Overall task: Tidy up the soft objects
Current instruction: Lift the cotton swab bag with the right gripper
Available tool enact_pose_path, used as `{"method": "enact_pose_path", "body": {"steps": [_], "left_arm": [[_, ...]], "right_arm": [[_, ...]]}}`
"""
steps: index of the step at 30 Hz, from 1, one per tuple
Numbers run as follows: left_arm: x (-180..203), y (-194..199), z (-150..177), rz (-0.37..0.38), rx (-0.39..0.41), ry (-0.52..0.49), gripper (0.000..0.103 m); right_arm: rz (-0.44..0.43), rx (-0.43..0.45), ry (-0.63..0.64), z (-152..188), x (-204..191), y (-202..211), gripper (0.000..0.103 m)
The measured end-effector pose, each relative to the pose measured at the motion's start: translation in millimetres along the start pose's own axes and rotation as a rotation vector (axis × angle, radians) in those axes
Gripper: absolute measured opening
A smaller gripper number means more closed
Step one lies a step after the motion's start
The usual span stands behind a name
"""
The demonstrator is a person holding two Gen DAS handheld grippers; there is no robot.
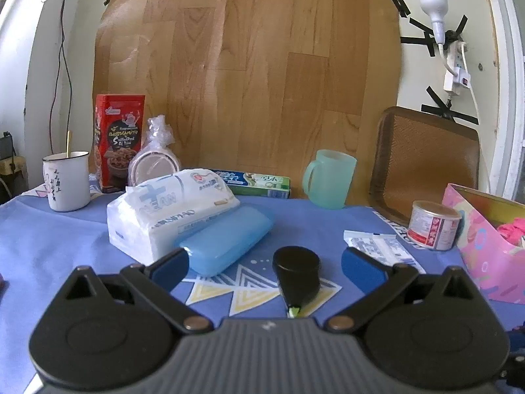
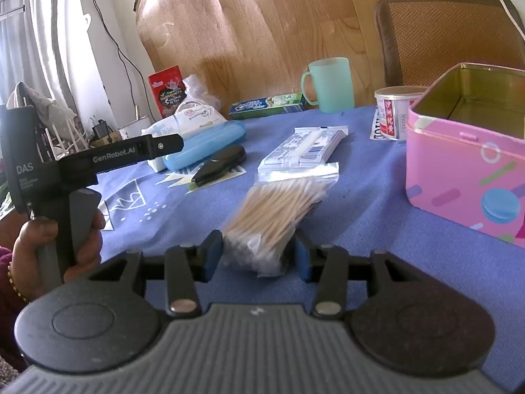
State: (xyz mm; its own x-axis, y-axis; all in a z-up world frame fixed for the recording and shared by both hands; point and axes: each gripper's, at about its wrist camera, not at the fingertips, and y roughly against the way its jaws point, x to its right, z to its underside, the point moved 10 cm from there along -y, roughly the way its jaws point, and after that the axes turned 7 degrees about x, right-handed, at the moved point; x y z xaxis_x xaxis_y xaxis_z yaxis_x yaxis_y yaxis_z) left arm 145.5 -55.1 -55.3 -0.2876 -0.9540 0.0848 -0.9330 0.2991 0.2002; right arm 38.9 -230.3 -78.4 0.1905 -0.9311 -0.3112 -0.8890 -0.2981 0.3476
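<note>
Cotton swabs (image 2: pixel 275 216), bagged in clear plastic, lie on the blue tablecloth (image 2: pixel 361 203) with the near end of the bag between the blue pads of the right gripper (image 2: pixel 257 257). Left pad (image 2: pixel 212 254) sits just beside the bag; right pad (image 2: pixel 302 257) is close on the other side. Whether either pad presses the plastic cannot be told. This bag appears in the right wrist view only.

Left gripper (image 1: pixel 264 266) hangs over the cloth with its jaws spread wide and nothing between the pads; a black flip-cap tube (image 1: pixel 297 275) lies on the cloth beyond them. The right wrist view shows that same gripper from the side, gripped by a hand (image 2: pixel 59 246) — a detail its own camera does not give.

Pink tin (image 2: pixel 466 167) stands open at the right of the table. The left wrist view shows something pink (image 1: pixel 512 229) inside it; the right wrist view shows only a bare gold inner wall.

Seen in both views: tissue pack (image 1: pixel 167 210) touching a blue plastic case (image 1: pixel 226 243), toothpaste box (image 1: pixel 259 184), green mug (image 1: pixel 328 177), small can (image 1: pixel 433 225), flat white packet (image 1: pixel 380 246).

Left wrist view alone shows a white enamel cup (image 1: pixel 67 180) with a spoon standing in it.
</note>
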Motion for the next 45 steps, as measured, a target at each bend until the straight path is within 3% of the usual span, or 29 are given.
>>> {"method": "enact_pose_path", "body": {"steps": [45], "left_arm": [[2.7,2.4,-0.7,0.022,0.009,0.000,0.103]], "right_arm": [[0.018,0.001,0.008,0.9,0.5,-1.0,0.056]]}}
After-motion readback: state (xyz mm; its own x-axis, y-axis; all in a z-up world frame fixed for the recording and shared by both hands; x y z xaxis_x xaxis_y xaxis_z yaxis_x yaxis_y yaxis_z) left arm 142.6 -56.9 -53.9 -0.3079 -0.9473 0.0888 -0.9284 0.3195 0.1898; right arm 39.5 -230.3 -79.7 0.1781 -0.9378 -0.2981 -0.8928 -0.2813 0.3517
